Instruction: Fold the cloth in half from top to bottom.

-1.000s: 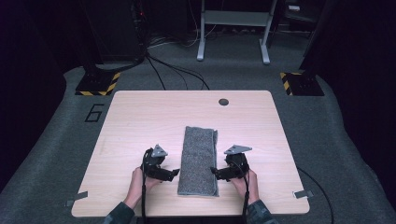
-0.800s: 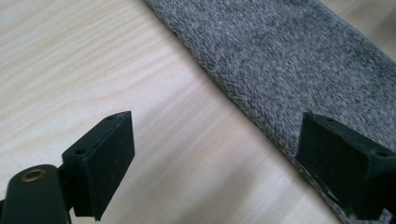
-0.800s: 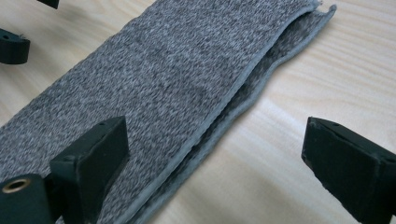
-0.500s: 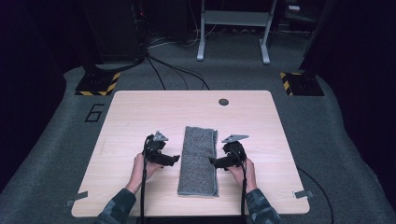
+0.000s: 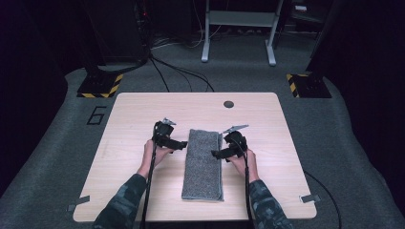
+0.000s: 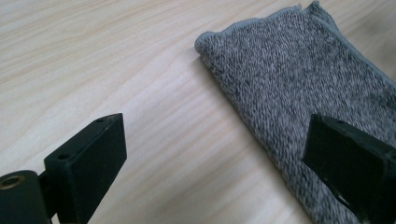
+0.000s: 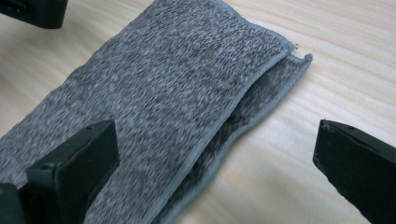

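**Towel between my two tongs, long axis running near to far**

The folded grey towel (image 5: 204, 164) lies in the middle of the table (image 5: 129, 119), its long axis running from my near edge toward the far one. My left tongs (image 5: 177, 144) sit just beside its left long edge and my right tongs (image 5: 218, 153) just beside its right long edge, both toward the far half of the cloth and pointing inward at it. Both stand wide open and hold nothing. From the left gripper view, the towel's folded edge and far corner (image 6: 205, 44) lie to the right of my jaws. From the right gripper view, the layered open edges (image 7: 243, 100) sit between my jaws. Neither hand is clearly nearer; I judge either side could pinch first.
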Demonstrator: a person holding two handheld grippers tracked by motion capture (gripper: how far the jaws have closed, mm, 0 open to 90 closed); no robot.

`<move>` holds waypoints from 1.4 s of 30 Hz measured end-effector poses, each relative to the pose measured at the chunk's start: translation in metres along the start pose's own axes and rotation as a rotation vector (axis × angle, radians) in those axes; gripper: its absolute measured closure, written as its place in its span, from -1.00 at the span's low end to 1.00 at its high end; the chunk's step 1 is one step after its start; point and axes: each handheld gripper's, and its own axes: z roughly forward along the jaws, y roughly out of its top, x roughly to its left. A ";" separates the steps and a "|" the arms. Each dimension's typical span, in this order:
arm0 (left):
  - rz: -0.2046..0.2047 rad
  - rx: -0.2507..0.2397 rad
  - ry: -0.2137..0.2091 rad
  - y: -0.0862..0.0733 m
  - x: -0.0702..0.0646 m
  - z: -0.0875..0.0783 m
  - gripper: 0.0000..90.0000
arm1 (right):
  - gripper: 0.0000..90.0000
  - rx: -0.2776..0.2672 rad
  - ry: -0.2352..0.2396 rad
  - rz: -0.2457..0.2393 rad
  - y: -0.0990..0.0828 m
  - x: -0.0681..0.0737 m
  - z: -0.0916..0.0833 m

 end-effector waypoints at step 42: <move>0.119 0.036 0.055 0.033 -0.013 0.060 0.89 | 0.91 0.036 -0.077 0.042 0.037 -0.031 0.047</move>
